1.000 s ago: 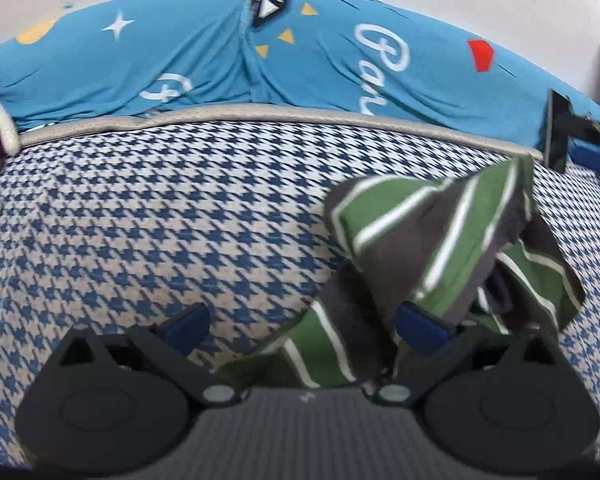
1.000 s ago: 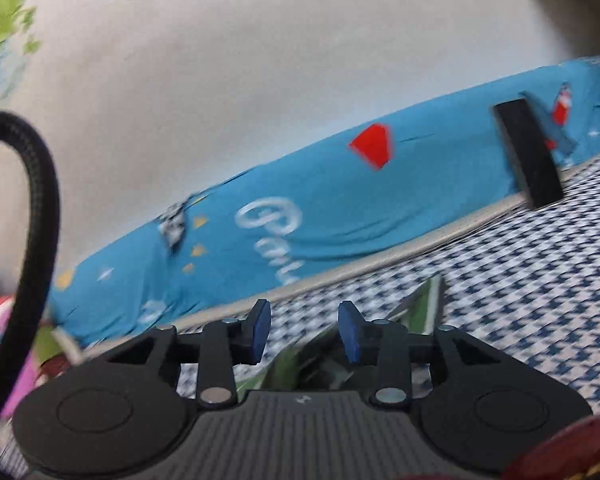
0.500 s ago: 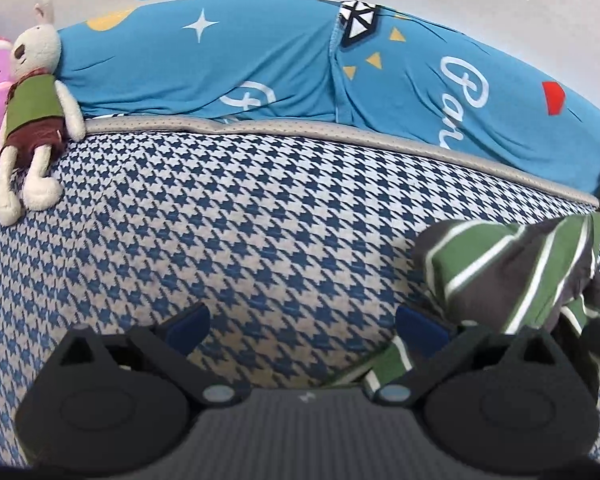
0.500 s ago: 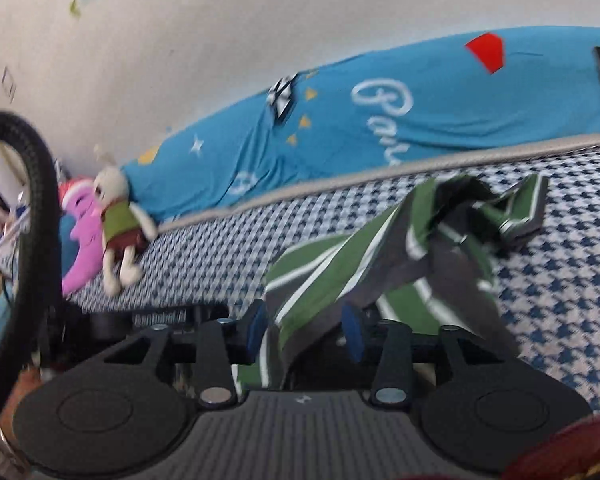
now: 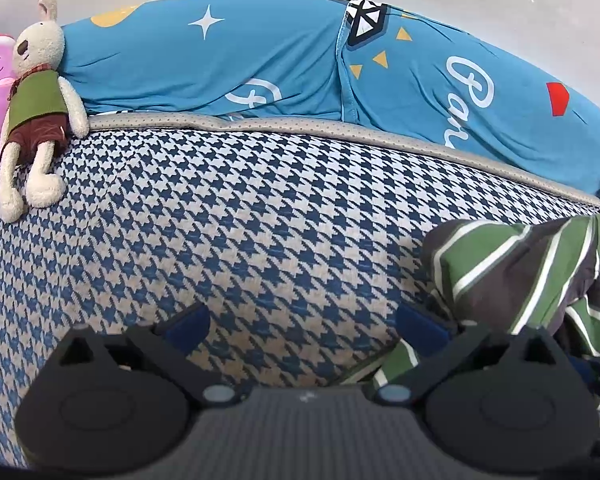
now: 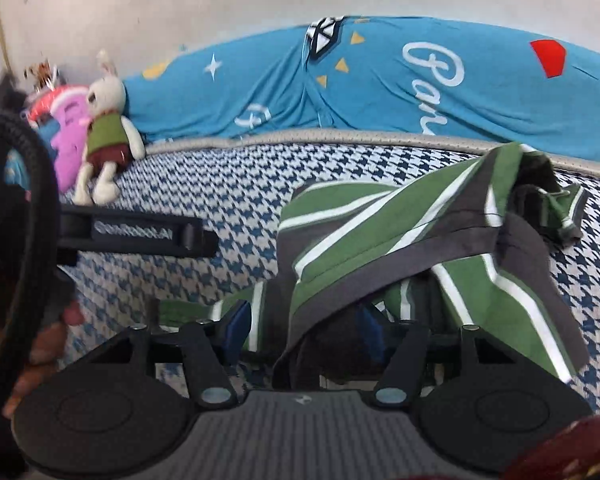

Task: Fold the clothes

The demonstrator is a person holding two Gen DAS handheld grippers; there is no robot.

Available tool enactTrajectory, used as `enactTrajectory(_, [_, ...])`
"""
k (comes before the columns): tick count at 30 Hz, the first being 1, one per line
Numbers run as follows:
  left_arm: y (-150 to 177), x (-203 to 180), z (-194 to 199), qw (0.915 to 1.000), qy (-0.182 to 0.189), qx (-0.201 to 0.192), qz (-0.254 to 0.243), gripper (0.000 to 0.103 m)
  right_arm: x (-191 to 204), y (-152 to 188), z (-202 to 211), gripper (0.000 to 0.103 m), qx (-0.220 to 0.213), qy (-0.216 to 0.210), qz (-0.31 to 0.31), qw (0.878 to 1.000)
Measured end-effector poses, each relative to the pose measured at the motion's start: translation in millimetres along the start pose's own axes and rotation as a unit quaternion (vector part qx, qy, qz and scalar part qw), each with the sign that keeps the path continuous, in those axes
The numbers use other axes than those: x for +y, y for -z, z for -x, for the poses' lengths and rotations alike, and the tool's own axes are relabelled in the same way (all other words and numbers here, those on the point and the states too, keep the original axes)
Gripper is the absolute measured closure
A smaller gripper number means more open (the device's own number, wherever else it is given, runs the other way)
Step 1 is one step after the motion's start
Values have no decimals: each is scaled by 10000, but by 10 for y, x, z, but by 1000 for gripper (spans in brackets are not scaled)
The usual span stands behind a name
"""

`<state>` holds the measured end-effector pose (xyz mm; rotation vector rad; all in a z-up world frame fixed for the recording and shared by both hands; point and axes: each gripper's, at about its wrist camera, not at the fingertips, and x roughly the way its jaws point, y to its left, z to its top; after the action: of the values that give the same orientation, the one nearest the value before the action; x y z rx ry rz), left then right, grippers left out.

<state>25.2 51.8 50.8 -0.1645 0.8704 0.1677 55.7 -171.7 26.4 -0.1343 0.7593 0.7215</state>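
The right gripper (image 6: 300, 330) has its fingers around a fold of the striped shirt (image 6: 400, 232), seemingly grasping it; the shirt lies crumpled on the bed (image 5: 240, 232). The left gripper (image 5: 302, 322), released, has the shirt at 3 o'clock. Likely step: spreading; next, the left gripper takes an edge.

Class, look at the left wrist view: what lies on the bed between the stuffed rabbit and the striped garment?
Only bare houndstooth bedcover lies between the stuffed rabbit and striped garment.

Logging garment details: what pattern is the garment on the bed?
Green and dark grey stripes with thin white lines on the garment; clearest in the right wrist view.
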Motion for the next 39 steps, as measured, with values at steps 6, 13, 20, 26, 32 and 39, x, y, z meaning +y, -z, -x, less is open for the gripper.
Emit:
enactTrajectory(6, [-6, 50, -1, 10000, -39, -25, 52, 0, -7, -6, -134, 86, 69, 206, 67, 9997])
enactTrajectory(13, [0, 112, -27, 9999, -50, -24, 97, 0, -131, -200, -31, 95, -375, -184, -379, 9984])
enactTrajectory(20, [37, 134, -88, 9999, 15, 76, 77, 0, -374, -529, 13, 96, -921, -750, -1355, 9836])
enactTrajectory(26, [39, 151, -129, 9997, 106, 176, 141, 0, -446, -762, -42, 96, -1123, -962, -1695, 9744])
enactTrajectory(32, [36, 121, -135, 9994, 234, 207, 139, 0, -466, -981, -43, 96, -1462, -1011, -1762, 9682])
enactTrajectory(39, [18, 113, -163, 9995, 215, 189, 108, 0, -541, -1291, 54, 96, -2275, -973, -2004, 9479])
